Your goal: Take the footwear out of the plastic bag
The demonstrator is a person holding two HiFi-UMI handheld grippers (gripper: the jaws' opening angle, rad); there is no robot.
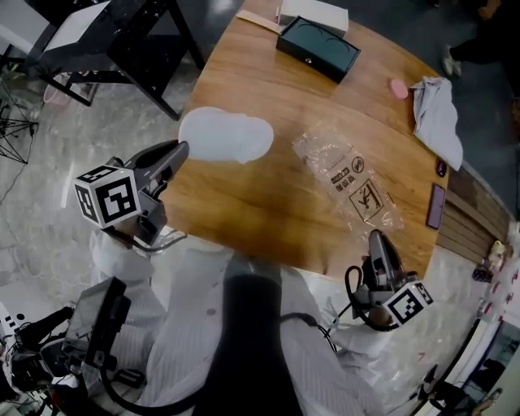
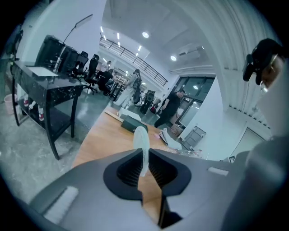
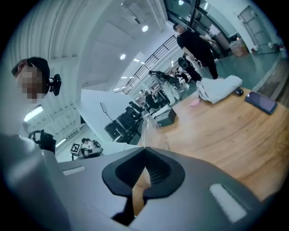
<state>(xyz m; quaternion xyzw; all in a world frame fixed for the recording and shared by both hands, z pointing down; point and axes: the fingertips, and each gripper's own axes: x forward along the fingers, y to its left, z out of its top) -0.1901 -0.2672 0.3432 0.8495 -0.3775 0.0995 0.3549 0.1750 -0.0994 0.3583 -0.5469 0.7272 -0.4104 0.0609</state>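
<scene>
A flat white slipper [image 1: 226,136] hangs over the wooden table's [image 1: 244,203] left edge, seen edge-on in the left gripper view as a thin white slipper [image 2: 141,137]. My left gripper [image 1: 181,149] is shut on its near end, and the pads of the left gripper [image 2: 143,158] press on it from both sides. The clear plastic bag [image 1: 348,175] with black print lies crumpled on the table to the right. My right gripper [image 1: 376,239] sits at the bag's near corner. In its own view the right gripper [image 3: 144,150] is shut, with the plastic bag [image 3: 151,126] rising from the jaw tips.
A black case [image 1: 318,47] and a white box [image 1: 313,12] lie at the table's far edge. A pink item [image 1: 398,88], a grey cloth [image 1: 436,118] and a phone [image 1: 436,205] lie along the right side. A black desk [image 1: 122,32] stands on the floor to the left.
</scene>
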